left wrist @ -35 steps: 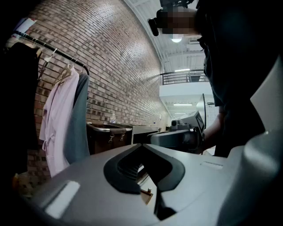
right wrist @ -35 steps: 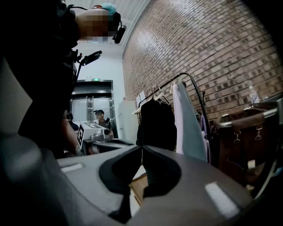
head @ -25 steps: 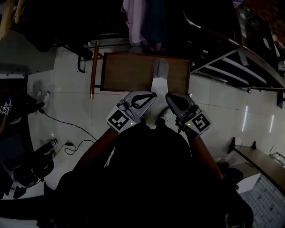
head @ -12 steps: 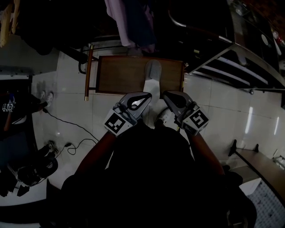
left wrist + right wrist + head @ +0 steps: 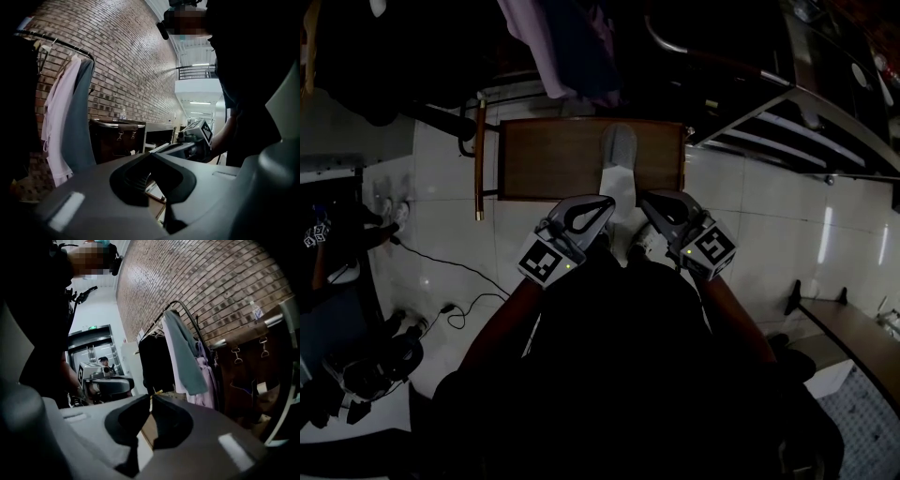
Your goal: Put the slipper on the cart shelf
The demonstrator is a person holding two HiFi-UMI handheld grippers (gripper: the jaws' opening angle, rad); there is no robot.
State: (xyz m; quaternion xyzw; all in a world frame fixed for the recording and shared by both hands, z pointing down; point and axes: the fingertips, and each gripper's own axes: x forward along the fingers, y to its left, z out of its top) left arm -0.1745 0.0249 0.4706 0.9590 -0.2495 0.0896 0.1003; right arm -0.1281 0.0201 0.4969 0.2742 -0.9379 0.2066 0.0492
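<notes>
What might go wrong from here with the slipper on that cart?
The slipper lies at the near edge of the cart shelf and seems to overhang it, so a nudge might drop it. The left gripper and right gripper have shut, empty jaws, so neither could catch it quickly. The cable on the floor could trip the person.

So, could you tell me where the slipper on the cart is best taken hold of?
The slipper lies lengthwise on the cart, grey rounded end far, pale end at the near edge. I would grip that pale end across its narrow width, coming from the near side, since it lies just ahead of the right gripper, whose jaws are shut and would have to open first.
</notes>
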